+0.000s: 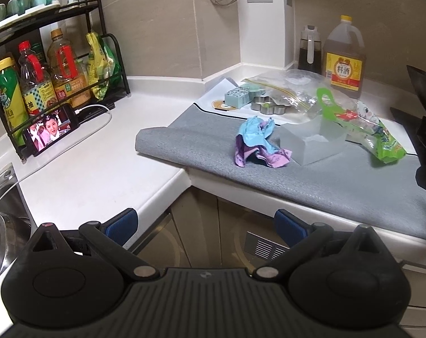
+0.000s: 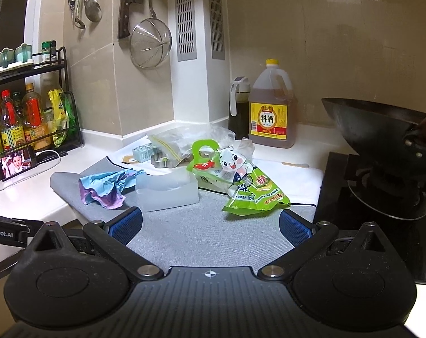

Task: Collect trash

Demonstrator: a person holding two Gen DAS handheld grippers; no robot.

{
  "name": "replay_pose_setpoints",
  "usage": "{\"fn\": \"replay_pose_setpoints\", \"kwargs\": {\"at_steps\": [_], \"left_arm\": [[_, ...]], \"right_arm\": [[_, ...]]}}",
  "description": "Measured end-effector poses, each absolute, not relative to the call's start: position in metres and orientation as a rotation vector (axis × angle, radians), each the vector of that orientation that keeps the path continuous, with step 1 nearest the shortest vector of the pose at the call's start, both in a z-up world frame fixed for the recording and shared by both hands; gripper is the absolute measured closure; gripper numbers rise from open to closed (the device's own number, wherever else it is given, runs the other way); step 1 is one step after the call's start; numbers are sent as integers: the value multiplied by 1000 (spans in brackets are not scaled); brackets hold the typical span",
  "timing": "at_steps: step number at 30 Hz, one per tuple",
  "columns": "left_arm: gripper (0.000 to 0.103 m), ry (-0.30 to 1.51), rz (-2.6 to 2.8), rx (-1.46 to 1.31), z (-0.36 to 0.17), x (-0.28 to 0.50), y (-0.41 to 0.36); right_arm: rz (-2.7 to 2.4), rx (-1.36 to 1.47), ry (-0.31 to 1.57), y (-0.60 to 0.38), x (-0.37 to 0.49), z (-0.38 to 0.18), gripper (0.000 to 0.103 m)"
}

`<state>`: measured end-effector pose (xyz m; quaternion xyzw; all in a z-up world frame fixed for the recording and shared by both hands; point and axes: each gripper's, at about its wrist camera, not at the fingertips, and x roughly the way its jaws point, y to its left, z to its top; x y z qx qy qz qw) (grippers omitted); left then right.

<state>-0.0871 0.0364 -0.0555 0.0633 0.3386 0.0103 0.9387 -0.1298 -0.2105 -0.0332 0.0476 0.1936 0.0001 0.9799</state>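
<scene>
1. Right, we have both tools up at the kitchen counter and nothing is picked up yet. Our left gripper (image 1: 206,226) hangs off the counter's edge over the cupboard fronts, fingers spread wide and empty.

2. Our right gripper (image 2: 210,226) is further in, low over the grey mat (image 2: 201,233), also spread wide with nothing between the blue pads (image 2: 125,225). We'd say it is held wide so it can close around something bulky.

3. Trash is all on that mat. Crumpled blue and purple paper (image 2: 109,187) lies at the mat's left end, just beside a small white box (image 2: 168,194). On the box's other side the green snack bag (image 2: 246,188) sprawls toward the stove, its torn end nearest our right fingers.

4. Behind them sit clear plastic bags (image 2: 182,140) and a metal cookie cutter (image 2: 161,162); whether those count as trash we cannot tell.

5. Away from the action: the cooking wine jug (image 2: 272,107) stands against the wall, the wok (image 2: 381,129) sits on the burner, and a phone (image 1: 54,129) leans on the bottle rack, plugged in and playing.

6. Our call: the green bag is the right side's natural first grab, the paper the left's. Both are light and crinkly, so a pinch could slide off.
</scene>
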Motion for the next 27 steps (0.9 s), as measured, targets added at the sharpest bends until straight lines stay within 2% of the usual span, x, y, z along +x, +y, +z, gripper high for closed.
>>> {"fn": "replay_pose_setpoints", "kwargs": {"at_steps": [13, 23, 27], "left_arm": [[0, 723, 96, 111, -62, -77, 58], [0, 723, 113, 80, -61, -80, 79], [0, 724, 113, 71, -61, -81, 84]], "right_arm": [[88, 392, 542, -187, -20, -47, 0], [-231, 550, 570, -152, 52, -48, 0], [-290, 503, 585, -138, 80, -49, 0]]}}
